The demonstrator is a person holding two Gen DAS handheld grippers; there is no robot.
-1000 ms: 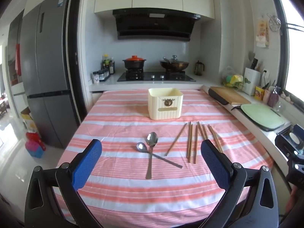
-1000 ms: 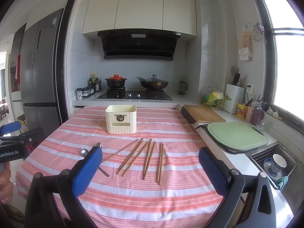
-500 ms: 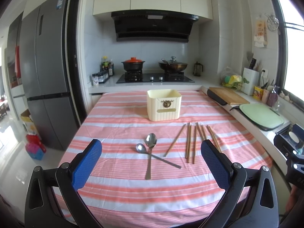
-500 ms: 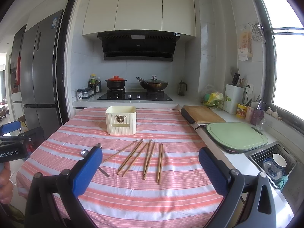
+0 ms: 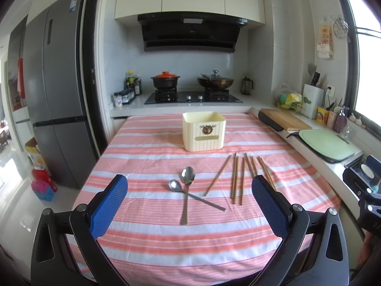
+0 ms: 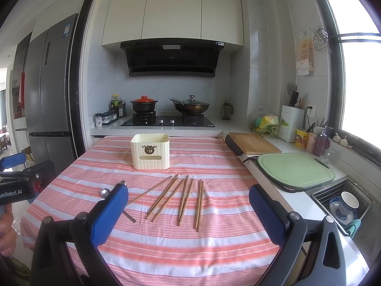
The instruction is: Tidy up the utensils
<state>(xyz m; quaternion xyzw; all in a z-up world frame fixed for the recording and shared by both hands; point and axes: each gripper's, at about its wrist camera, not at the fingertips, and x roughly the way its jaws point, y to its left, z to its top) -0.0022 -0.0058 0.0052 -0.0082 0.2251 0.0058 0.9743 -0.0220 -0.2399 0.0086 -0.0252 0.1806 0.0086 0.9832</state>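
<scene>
Two metal spoons (image 5: 187, 191) lie crossed on the striped tablecloth (image 5: 166, 238). Several wooden chopsticks (image 5: 240, 178) lie spread to their right and show in the right wrist view (image 6: 181, 200). A cream utensil box (image 5: 204, 131) stands upright behind them, also in the right wrist view (image 6: 150, 151). My left gripper (image 5: 189, 205) is open and empty, held above the near table, in line with the spoons. My right gripper (image 6: 188, 211) is open and empty, in line with the chopsticks. The left blue finger (image 6: 108, 214) hides most of the spoons there.
A counter runs along the right with a wooden board (image 6: 253, 143), a green cutting board (image 6: 295, 170) and a sink with dishes (image 6: 343, 205). A stove with pots (image 6: 166, 116) is behind the table. A fridge (image 5: 54, 90) stands at left.
Both views have shifted slightly; the table contents sit a little lower and closer in the frames. Nothing on the table has moved. Both grippers remain open.
</scene>
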